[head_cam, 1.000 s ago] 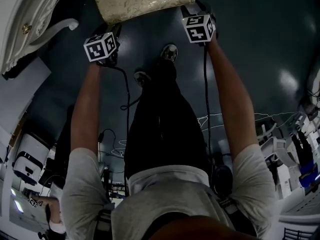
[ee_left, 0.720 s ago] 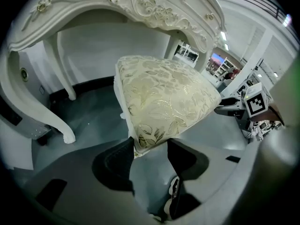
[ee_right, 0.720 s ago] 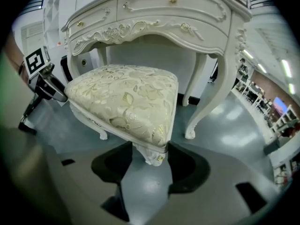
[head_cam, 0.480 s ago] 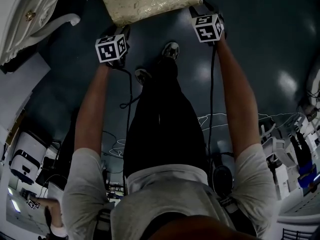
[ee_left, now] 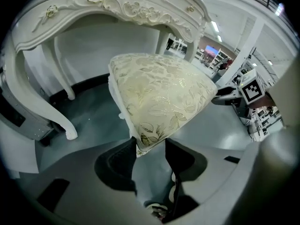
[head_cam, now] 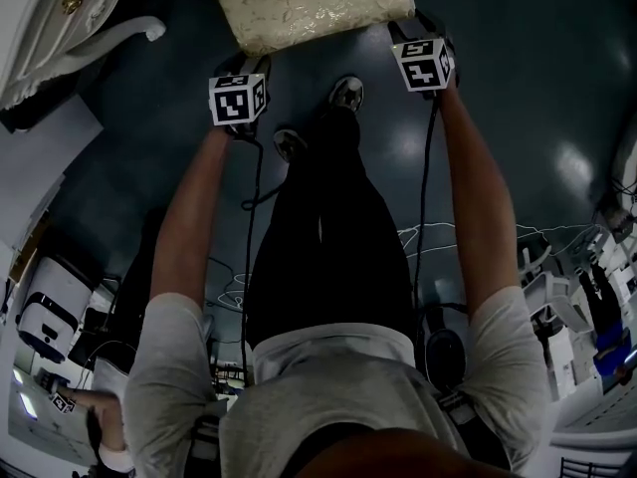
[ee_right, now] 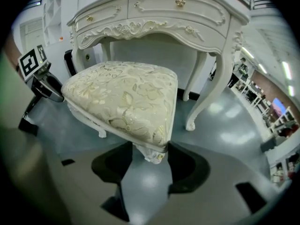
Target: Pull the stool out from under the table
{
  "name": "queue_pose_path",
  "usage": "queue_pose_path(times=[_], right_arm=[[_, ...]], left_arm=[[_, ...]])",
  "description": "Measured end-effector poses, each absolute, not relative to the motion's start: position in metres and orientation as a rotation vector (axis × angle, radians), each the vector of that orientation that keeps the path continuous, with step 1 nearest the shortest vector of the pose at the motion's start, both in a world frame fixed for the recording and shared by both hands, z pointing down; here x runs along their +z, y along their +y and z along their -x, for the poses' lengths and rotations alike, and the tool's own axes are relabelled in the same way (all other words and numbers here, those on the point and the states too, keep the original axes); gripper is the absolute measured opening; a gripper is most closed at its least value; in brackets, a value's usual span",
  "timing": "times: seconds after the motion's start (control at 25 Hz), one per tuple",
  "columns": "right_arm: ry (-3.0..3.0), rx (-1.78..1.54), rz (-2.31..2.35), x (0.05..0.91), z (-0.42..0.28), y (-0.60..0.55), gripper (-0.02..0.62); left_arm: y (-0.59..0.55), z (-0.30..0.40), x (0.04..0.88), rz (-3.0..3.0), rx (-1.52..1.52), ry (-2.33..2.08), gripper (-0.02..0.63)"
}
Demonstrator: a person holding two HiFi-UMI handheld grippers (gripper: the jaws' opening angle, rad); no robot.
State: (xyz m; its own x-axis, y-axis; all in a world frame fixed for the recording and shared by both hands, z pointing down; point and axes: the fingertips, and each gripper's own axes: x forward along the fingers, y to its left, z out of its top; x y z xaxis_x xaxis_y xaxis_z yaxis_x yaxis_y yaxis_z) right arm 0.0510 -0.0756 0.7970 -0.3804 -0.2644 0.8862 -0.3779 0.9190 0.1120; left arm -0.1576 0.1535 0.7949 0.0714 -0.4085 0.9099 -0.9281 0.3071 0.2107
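The stool (head_cam: 309, 3) has a cream floral cushion and white carved legs, and stands on the dark floor in front of the white dressing table (head_cam: 60, 28). My left gripper (head_cam: 247, 63) is at its near left corner. In the left gripper view that cushion corner (ee_left: 147, 137) sits between the jaws of the left gripper (ee_left: 150, 146), which have just been closing onto it. My right gripper (head_cam: 403, 33) is at the near right corner. The right gripper (ee_right: 150, 151) has its jaws pressed on the stool's corner (ee_right: 152, 149). The table (ee_right: 164, 8) rises behind the stool.
The person's legs and shoes (head_cam: 343, 93) stand between the two arms, just behind the stool. Cables (head_cam: 249, 197) trail over the floor. Machines and racks (head_cam: 45, 317) crowd the lower left and right edges. A curved table leg (ee_right: 206, 93) stands to the right of the stool.
In the head view both grippers and the stool have shifted right together, and the stool now stands further from the table's curved leg.
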Motion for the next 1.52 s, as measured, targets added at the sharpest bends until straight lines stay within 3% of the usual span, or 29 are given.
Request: queue_pose_path(times=[0.6,1.52], right_arm=[[-1.941,0.203,-0.555,0.795,-0.082,-0.035,0.245],[-1.814,0.144,-0.463,0.795,-0.138,0.0,0.238]], left_arm=[[0.174,0.146,0.795,-1.281,0.683,-1.517,0.187],[0.229,0.072,0.795,-1.213,0.691,-1.441,0.186]])
